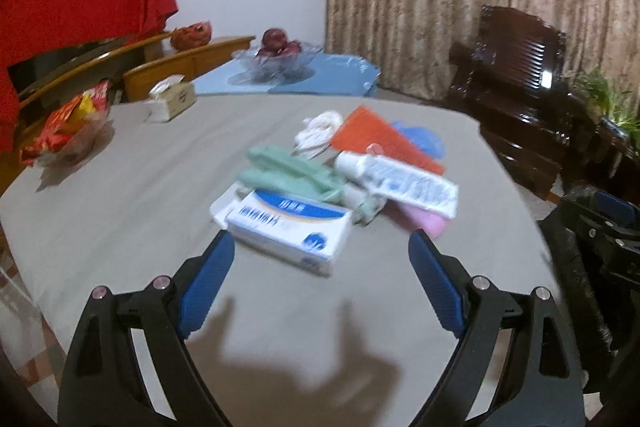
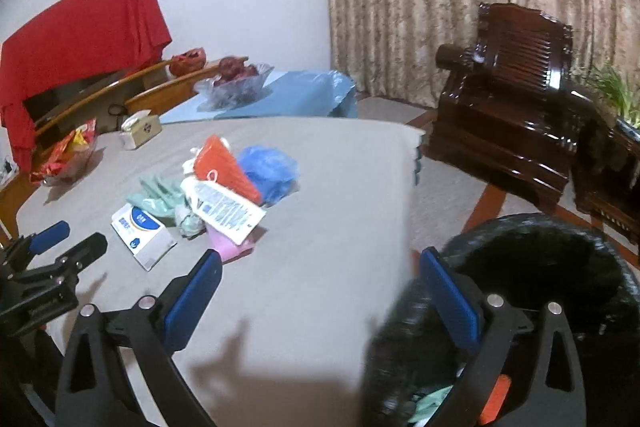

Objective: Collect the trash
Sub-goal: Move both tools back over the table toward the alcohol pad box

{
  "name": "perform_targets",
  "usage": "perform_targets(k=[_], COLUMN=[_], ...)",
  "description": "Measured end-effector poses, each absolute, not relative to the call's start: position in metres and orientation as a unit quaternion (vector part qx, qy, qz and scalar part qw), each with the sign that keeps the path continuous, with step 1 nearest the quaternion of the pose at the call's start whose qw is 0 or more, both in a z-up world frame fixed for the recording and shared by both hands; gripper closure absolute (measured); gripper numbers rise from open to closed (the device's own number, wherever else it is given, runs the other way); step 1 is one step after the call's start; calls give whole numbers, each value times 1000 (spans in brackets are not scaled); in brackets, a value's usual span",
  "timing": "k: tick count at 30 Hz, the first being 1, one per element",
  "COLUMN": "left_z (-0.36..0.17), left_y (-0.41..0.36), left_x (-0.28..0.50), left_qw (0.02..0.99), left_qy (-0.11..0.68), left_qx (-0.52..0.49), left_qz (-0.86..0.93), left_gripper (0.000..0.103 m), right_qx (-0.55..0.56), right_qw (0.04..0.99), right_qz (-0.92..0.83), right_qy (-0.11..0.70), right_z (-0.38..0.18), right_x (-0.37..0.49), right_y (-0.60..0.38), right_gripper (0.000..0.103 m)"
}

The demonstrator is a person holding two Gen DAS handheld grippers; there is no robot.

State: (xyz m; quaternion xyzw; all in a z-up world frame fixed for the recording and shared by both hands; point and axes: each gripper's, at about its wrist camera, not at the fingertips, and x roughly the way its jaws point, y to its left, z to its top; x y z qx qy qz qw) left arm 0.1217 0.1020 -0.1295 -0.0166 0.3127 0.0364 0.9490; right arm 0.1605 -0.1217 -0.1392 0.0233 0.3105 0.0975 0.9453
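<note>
A pile of trash lies on the grey table (image 1: 120, 211): a white and blue box (image 1: 286, 229), green gloves (image 1: 288, 171), a white tube (image 1: 400, 179), an orange packet (image 1: 380, 139), a pink item (image 1: 424, 221), a blue bag (image 1: 420, 139) and white crumpled paper (image 1: 318, 131). My left gripper (image 1: 322, 255) is open, just short of the box. My right gripper (image 2: 320, 267) is open and empty over the table's right edge, above a black-lined trash bin (image 2: 540, 267) holding some trash. The pile also shows in the right wrist view, with the box (image 2: 142, 233) nearest.
A snack bag (image 1: 68, 131) and tissue box (image 1: 172, 101) sit at the table's far left. A glass fruit bowl (image 1: 276, 61) stands on a blue cloth behind. A dark wooden armchair (image 2: 516, 99) and a plant (image 2: 612, 91) stand at right.
</note>
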Motion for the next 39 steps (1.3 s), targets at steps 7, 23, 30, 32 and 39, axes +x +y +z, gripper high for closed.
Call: perform_targets(k=[7,23,30,32,39], left_z=[-153,-180,-183,-181,-176], left_y=[112,119,135,144,167], left_x=[136,182,177,170,153], left_qw=[940,917,911,910,909], left_qy=[336,390,399,399,392], left_qx=[-29,-52,-56,-59,-71], left_qz=[46,68,82,94,123], left_gripper=[17,28,29,29,30], right_qx=[14,1,1,1,3], right_qw=[936,932,931,931,930], right_qz=[104,107,112,114,120], right_qy=[336,347,347,346,346], right_z=[-161,-169,-169,-169,-171], right_x=[177,189,191,191,194], right_y=[-97,-90,-85,-84,-78], right_gripper=[6,6,6,6,6])
